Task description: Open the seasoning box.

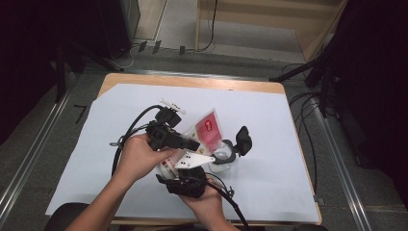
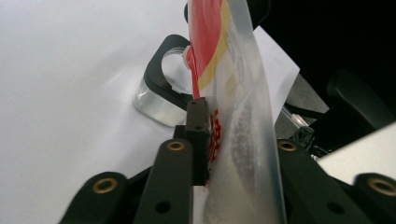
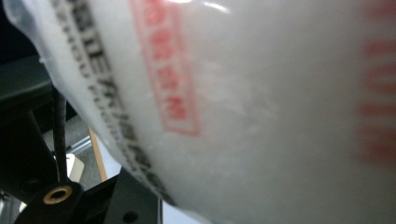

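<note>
1. In the high view, near the middle of the frame, 2 hands hold a clear plastic pouch with a red label above a white sheet that covers a wooden table.
2. The left gripper sits at centre left of the high view, pointing right, its jaws at the pouch's lower edge.
3. In the left gripper view the pouch stands upright between the 2 black jaws at bottom centre. The left pad presses its red-printed face and the right jaw lies against the clear side, so the left gripper is clamped on the pouch.
4. The right gripper is at lower centre of the high view, under the pouch, with its grey plate just above it.
5. In the right gripper view the pouch, white and grainy with red print, lies close against the lens. Whether those jaws pinch it I cannot tell.
6. A small clear jar with a black hinged lid flipped open rests on the sheet just right of the pouch; in the left gripper view the jar is at centre left.
</note>
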Demonstrator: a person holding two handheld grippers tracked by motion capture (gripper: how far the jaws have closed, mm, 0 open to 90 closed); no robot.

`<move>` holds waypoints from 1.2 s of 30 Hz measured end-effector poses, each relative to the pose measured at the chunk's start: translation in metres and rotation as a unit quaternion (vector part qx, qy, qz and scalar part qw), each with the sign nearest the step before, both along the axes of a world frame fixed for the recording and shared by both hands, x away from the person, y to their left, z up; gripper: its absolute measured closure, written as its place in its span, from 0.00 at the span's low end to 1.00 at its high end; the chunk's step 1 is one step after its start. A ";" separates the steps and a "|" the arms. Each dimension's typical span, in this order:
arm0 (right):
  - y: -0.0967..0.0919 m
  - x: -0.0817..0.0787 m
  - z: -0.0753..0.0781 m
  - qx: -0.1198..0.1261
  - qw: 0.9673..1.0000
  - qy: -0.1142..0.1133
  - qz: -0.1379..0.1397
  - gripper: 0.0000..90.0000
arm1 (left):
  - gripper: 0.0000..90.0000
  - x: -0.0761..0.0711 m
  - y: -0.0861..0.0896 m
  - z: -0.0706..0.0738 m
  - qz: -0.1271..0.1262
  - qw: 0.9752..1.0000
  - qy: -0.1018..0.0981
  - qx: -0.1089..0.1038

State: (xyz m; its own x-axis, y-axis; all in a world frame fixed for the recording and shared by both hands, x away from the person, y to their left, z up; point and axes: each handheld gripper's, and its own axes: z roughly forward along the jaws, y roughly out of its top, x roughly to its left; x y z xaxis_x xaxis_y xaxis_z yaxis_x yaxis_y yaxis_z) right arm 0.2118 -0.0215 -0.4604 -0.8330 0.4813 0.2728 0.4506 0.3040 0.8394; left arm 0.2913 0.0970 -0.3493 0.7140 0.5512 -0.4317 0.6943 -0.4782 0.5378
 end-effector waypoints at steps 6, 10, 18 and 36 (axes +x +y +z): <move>0.005 -0.001 0.007 -0.022 0.999 -0.030 0.010 0.58 | 0.92 0.006 -0.009 0.011 0.002 1.000 0.003 0.021; 0.005 0.003 0.011 -0.031 0.999 -0.037 0.009 0.62 | 0.92 0.013 -0.013 0.015 -0.004 0.999 0.010 0.031; 0.004 0.005 0.009 -0.018 0.999 -0.028 -0.002 0.68 | 0.89 0.016 -0.017 0.011 -0.007 1.000 0.007 0.017; -0.002 0.006 0.011 0.025 1.000 0.006 -0.016 0.68 | 0.87 0.010 -0.014 0.014 -0.001 1.000 -0.014 0.004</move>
State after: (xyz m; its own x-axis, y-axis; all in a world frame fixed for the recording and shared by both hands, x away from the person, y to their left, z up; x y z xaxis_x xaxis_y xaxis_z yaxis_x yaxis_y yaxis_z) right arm 0.2174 -0.0233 -0.4492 -0.8142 0.4929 0.3068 0.4687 0.2462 0.8484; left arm 0.3011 0.0832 -0.3353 0.7270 0.5528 -0.4073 0.6780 -0.4842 0.5531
